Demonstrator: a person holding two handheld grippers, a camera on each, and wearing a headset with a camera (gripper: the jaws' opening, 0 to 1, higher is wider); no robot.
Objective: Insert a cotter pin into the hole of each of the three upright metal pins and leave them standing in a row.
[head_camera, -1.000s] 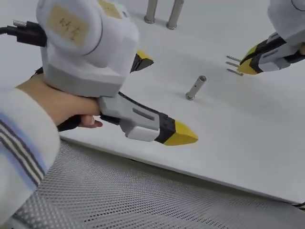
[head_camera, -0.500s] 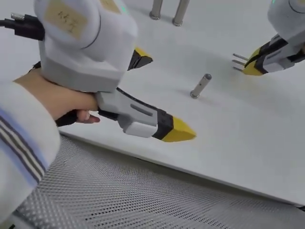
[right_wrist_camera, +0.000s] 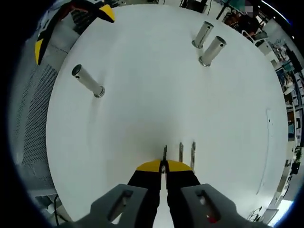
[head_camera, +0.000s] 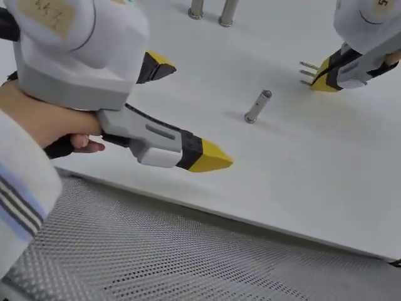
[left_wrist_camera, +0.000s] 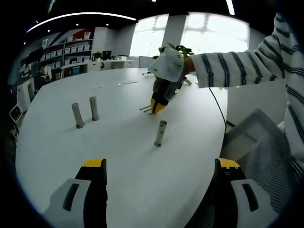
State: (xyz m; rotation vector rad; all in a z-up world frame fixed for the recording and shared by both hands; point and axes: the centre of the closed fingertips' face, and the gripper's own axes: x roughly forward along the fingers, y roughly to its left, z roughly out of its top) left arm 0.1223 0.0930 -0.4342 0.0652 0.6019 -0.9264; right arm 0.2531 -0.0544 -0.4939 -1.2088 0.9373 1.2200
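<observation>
Here, right tool [right_wrist_camera: 163, 166] tight on cotter pin [right_wrist_camera: 165, 152].

Surface [head_camera: 301, 163]: plain white. Left tongs [head_camera: 199, 113], right tongs [head_camera: 318, 80]: white-grey shells, black necks, yellow tips. Metal pins [head_camera: 257, 106]: silver. Cotter pins [right_wrist_camera: 181, 152]: silver. Sleeve [head_camera: 19, 188]: white, dark-striped. Mesh [head_camera: 156, 257]: grey, perforated.

table [head_camera: 301, 169] bare around lone upright pin [head_camera: 257, 106]; two pins [head_camera: 227, 12] close together, well beyond
</observation>
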